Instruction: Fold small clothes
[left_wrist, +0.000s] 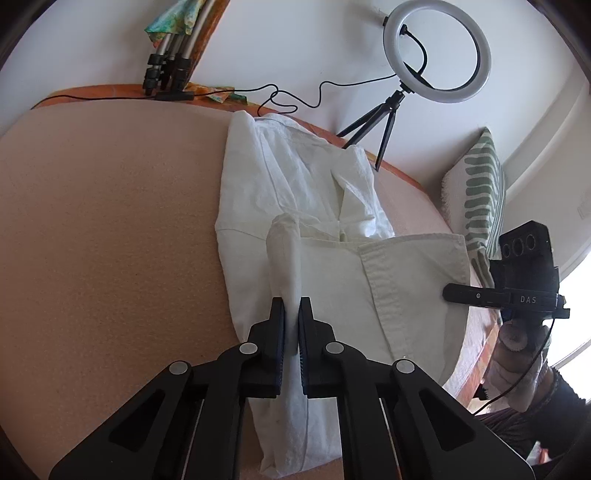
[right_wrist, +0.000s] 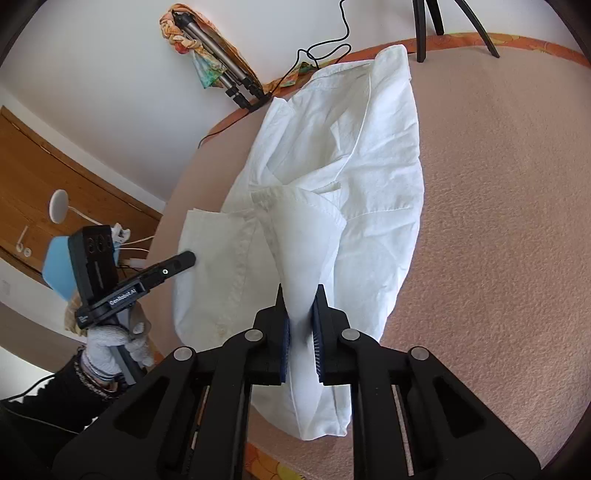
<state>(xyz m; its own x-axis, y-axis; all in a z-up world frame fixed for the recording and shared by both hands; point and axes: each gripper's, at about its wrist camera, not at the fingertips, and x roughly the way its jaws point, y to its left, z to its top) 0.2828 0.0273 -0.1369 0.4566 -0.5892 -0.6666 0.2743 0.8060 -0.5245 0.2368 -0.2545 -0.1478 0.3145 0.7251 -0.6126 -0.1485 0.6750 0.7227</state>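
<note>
White shirt (left_wrist: 306, 206) spread lengthwise on pink bed cover (left_wrist: 110, 221), collar end toward far wall. Left tongs (left_wrist: 291, 325) clenched on a raised fold of shirt cloth; right tongs (right_wrist: 301, 314) likewise clenched on a lifted peak of the fabric. Gloved hand (right_wrist: 107, 350) gripping left tool handle. Ring light (left_wrist: 437, 51) on small tripod behind shirt. Striped pillow (left_wrist: 476, 188) at right edge.
</note>
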